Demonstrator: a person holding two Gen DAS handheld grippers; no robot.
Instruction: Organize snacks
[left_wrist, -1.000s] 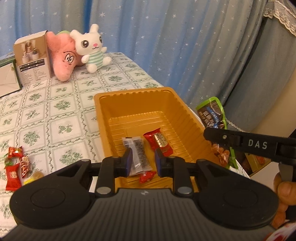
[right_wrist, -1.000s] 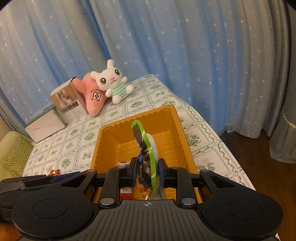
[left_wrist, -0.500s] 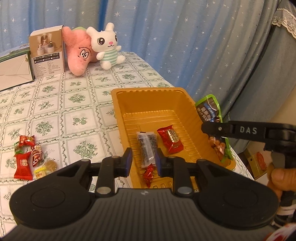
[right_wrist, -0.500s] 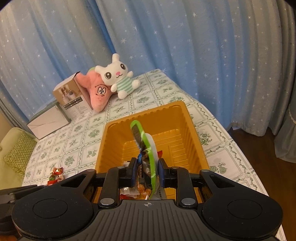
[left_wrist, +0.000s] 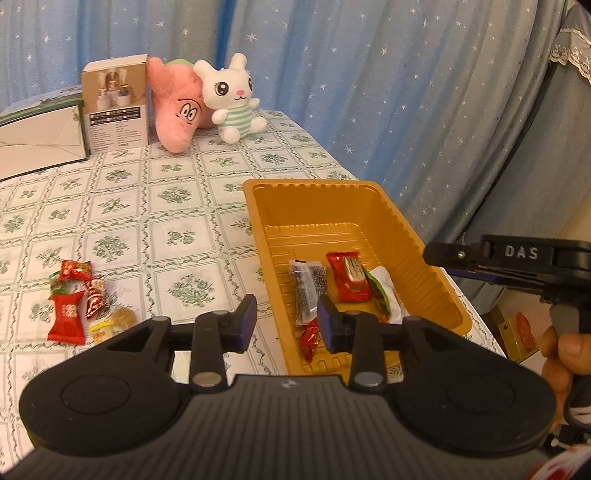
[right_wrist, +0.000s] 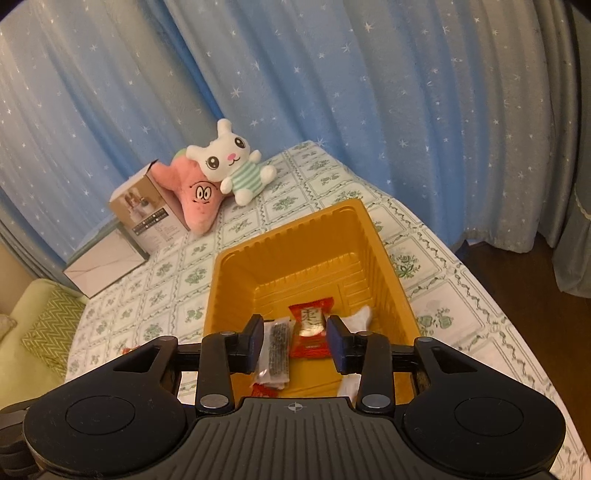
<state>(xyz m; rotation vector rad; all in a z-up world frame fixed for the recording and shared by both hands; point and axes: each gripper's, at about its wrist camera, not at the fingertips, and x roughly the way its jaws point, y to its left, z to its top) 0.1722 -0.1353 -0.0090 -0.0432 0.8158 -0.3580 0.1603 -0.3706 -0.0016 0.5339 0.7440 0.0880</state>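
Both tools are opening, nothing gripped: right tool (right_wrist: 295, 341) over the tray (right_wrist: 388, 266), green-edged packet (left_wrist: 382, 295) lying below; left tool (left_wrist: 286, 319) beside.

I see the tray (left_wrist: 439, 291) on the counter (left_wrist: 177, 206) with four snack packets (left_wrist: 347, 280) lying side by side inside it at its near end. Left of the tray a cluster of candies (left_wrist: 74, 302) lies on the counter. Behind the tray, two plush toys (left_wrist: 229, 99) lean beside a box (left_wrist: 114, 107).
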